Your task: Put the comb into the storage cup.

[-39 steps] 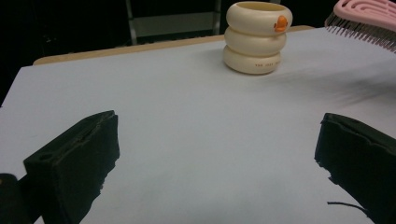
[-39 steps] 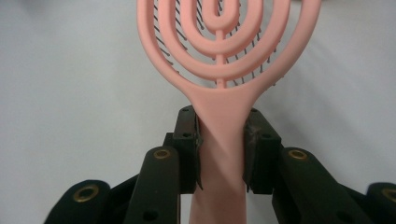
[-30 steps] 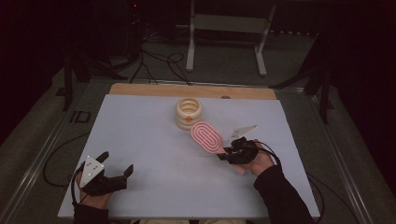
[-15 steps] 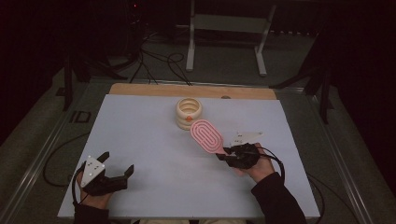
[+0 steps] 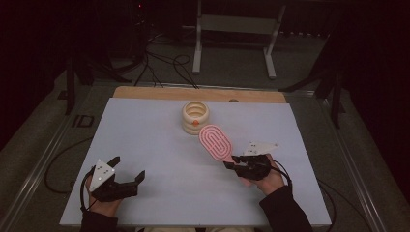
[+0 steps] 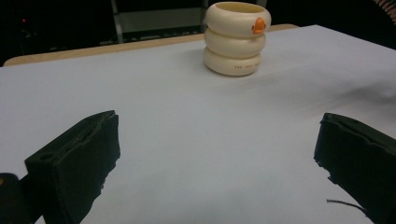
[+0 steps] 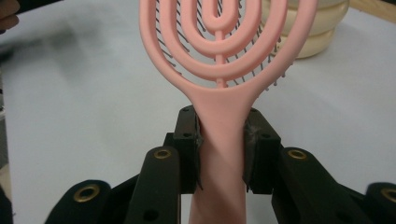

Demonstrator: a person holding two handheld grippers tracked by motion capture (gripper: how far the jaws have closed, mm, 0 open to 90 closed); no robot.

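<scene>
Dark floor and trailing cables surround the table (image 5: 145, 145), whose pale blue-grey top carries a bare wooden strip (image 5: 145, 93) along its far edge. Taking the cream ringed holder (image 5: 195, 117) as the landmark: it stands upright on the far middle of the table, three stacked rings with a small orange mark on its near side, and it shows again in the left gripper view (image 6: 236, 38).

Just beside the holder, on its near right, is the head of the pink hairbrush (image 5: 215, 142), a flat oval of nested loops. The brush slants away from the holder toward the person, its handle running into the right gripper (image 5: 235, 162). In the right gripper view the two black pads are clamped on either side of the handle just under the head (image 7: 219, 126), with the bristles pointing away from the camera and the holder directly behind the head. Whether the head touches the holder I cannot tell.

Well apart from the holder, toward the near left corner, the left gripper (image 5: 128, 169) sits low over the table. Its jaws are spread wide with nothing but bare tabletop between them.
</scene>
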